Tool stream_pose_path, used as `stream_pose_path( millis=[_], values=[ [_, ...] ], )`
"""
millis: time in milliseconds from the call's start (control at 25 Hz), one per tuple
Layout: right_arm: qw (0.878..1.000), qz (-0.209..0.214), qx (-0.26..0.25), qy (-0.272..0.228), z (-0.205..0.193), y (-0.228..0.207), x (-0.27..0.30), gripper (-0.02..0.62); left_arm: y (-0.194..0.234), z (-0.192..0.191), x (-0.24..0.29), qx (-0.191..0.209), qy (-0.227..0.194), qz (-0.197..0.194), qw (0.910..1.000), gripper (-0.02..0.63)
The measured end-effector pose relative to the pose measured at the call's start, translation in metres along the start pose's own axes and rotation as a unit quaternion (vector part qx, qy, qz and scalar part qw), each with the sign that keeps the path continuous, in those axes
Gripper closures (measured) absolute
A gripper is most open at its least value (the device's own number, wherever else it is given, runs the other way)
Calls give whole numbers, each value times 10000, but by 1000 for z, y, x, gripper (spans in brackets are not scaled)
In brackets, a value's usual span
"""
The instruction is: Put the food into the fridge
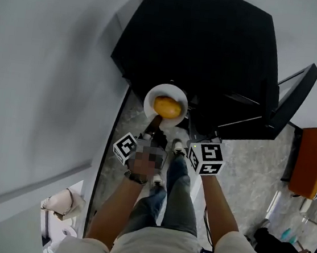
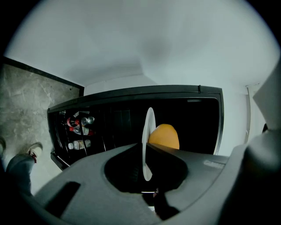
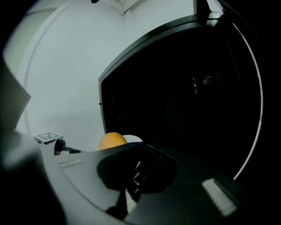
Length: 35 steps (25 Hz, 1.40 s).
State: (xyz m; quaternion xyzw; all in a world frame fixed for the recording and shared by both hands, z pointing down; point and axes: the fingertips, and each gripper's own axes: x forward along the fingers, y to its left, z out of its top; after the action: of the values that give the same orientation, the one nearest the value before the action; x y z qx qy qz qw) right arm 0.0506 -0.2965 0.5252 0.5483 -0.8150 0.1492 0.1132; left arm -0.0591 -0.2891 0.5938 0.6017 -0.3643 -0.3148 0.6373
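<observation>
Left gripper (image 2: 145, 147): clamped on the rim of the white plate (image 1: 150, 97).
Food: orange round item (image 1: 168, 106) on the plate, frame centre, in front of the black fridge (image 1: 202, 48).
Right gripper (image 3: 139, 148): jaws together, empty.
Progress: door open; food not yet inside.
Left gripper view only: bottles (image 2: 79, 126) racked in the fridge.

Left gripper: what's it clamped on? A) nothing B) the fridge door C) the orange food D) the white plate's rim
D: the left gripper has its jaws closed on the edge of the white plate; the orange food sits beyond them.
</observation>
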Motion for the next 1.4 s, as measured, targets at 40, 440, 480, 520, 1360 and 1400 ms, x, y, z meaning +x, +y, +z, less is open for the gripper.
stream_pose_path(
  millis=[40,440,480,520,1360,1400],
  values=[
    [10000,0,11,11,-3,-2,3,589,6,1,3,9,-17,36,10000,597],
    [10000,38,-11,58,-27,-9,17,589,51,-2,27,-100,8,256,9996,597],
    [10000,26,20,63,-30,-11,18,589,55,-2,30,-106,-3,273,9996,597],
    [10000,13,48,73,-33,-13,20,589,59,-2,32,-117,-17,288,9995,597],
    [9996,111,191,151,-55,-28,33,589,105,8,55,-133,-119,574,9982,597],
    [9996,114,204,146,-55,-28,34,589,106,8,56,-141,-129,581,9981,597]
  ],
)
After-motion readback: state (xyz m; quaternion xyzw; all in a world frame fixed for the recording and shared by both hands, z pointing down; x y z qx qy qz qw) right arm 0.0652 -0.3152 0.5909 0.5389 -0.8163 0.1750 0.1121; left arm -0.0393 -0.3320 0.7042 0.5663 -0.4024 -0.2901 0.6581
